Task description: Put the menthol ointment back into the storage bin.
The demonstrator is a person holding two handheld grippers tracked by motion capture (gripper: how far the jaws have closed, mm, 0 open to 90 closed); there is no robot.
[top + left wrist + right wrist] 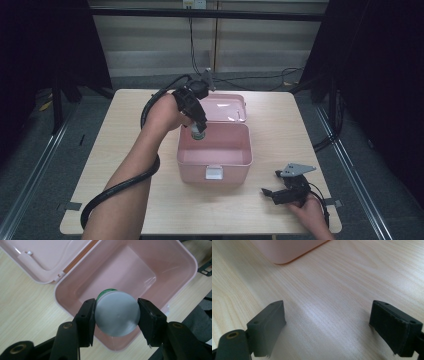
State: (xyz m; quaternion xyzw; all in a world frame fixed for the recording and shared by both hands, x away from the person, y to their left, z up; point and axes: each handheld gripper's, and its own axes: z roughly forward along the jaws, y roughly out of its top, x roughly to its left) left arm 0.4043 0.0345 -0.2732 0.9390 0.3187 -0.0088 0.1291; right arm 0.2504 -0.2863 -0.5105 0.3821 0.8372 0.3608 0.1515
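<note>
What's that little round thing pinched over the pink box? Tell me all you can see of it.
The jar is a small round container with a flat, pale grey, plastic-looking end facing the camera and a green band behind it. The left gripper clamps its sides between two black jaws, holding it in the air above the open pink box, touching nothing else.

Lab: black curtains (45,45), metal frame (210,14), cables (260,80).

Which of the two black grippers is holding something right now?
The left gripper, over the open pink plastic box, clamps a round grey-capped jar. The right gripper rests open on the wooden table, holding nothing.
</note>
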